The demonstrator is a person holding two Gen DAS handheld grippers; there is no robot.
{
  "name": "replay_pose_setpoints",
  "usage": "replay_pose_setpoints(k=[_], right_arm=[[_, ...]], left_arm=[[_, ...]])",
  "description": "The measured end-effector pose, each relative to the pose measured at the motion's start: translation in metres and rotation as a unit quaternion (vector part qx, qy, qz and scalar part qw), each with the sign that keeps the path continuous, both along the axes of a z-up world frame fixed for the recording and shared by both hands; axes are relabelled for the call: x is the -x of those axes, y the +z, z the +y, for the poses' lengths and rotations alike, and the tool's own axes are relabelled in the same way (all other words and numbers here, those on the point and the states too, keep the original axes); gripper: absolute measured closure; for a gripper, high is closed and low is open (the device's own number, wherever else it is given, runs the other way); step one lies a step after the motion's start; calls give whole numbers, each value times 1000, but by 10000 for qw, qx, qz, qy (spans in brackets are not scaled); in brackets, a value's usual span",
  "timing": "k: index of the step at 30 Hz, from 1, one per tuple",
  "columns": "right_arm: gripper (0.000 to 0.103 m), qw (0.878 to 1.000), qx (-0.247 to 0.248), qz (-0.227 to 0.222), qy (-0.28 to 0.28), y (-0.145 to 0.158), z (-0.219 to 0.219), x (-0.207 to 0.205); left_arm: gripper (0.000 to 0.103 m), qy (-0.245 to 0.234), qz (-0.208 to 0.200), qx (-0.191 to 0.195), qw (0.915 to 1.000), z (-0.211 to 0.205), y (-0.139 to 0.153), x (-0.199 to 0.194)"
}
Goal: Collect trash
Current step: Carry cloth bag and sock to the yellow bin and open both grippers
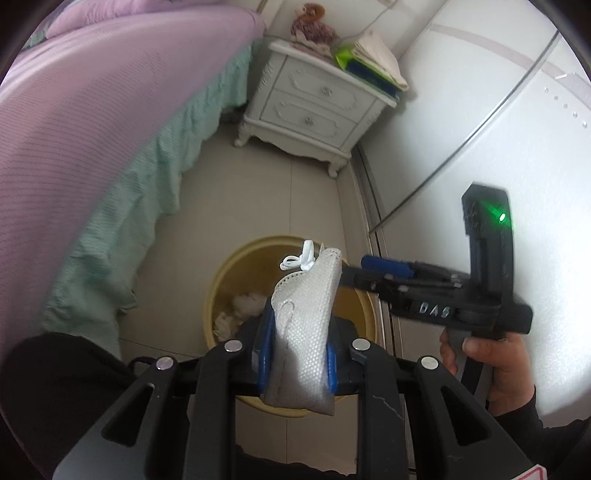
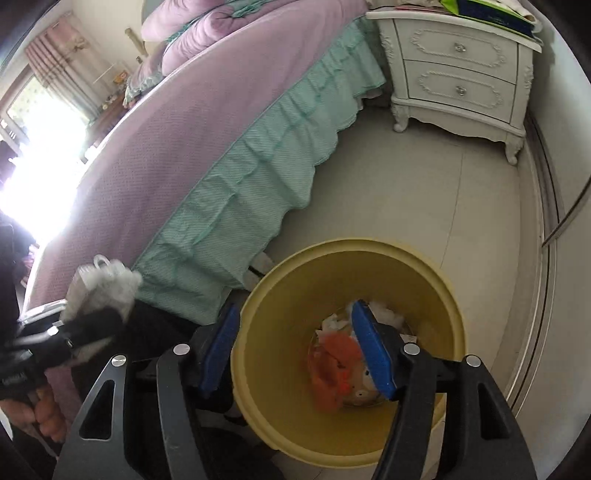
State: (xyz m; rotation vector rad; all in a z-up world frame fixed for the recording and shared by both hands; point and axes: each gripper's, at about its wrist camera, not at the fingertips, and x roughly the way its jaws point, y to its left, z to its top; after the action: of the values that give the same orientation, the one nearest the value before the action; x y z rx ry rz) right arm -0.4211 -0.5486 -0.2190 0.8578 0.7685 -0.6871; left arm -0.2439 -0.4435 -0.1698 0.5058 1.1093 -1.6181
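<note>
**Face mask held over the yellow bin**

Bed (image 2: 155, 155): purple cover, mint ruffled skirt, fills the left of both views. Skirt hem ends just beside the bin.

White wardrobe door (image 1: 480, 122): runs along the right side of the left wrist view.

White nightstand (image 2: 458, 74): two drawers, carved legs, stands at the head of the bed against the wall. Books and a plush toy (image 1: 314, 24) sit on top.

Yellow bin (image 2: 424, 258): round, on the tiled floor, between bed and wardrobe. Inside lie white crumpled tissue and orange scraps (image 2: 332, 365).

Right claw (image 2: 299, 354): fingers spread wide and holding nothing. One blue pad sits outside the bin rim, the other inside, above the trash.

Left claw (image 1: 295, 365): closed on a white face mask (image 1: 303, 317), blue pads pressing both sides. Mask stands upright above the bin opening, its ear loop (image 1: 299, 258) bunched at the top.
</note>
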Motion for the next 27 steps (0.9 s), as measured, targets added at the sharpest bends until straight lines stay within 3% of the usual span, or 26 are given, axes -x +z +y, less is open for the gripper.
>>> replay_pose_setpoints(k=[13, 14, 16, 17, 18, 20, 27], right_arm=[[40, 9979, 325, -328, -462, 25, -8, 48], [40, 9977, 349, -322, -478, 26, -9, 49], [38, 9978, 354, -315, -469, 27, -10, 51], [37, 9978, 372, -290, -466, 27, -11, 52], [37, 9978, 395, -255, -466, 28, -11, 52], [37, 9978, 431, -187, -475, 27, -12, 53], [37, 9984, 338, -129, -433, 22, -14, 51]], left_arm=[[78, -685, 75, -362, 9970, -41, -34, 59], [75, -763, 72, -391, 9963, -44, -37, 63], [58, -784, -50, -373, 9962, -49, -40, 69], [42, -781, -47, -415, 9961, -51, -42, 72], [38, -758, 24, -456, 9961, -53, -44, 72], [38, -747, 168, -497, 9958, -55, -47, 72], [37, -679, 120, -566, 9960, -54, -53, 67]])
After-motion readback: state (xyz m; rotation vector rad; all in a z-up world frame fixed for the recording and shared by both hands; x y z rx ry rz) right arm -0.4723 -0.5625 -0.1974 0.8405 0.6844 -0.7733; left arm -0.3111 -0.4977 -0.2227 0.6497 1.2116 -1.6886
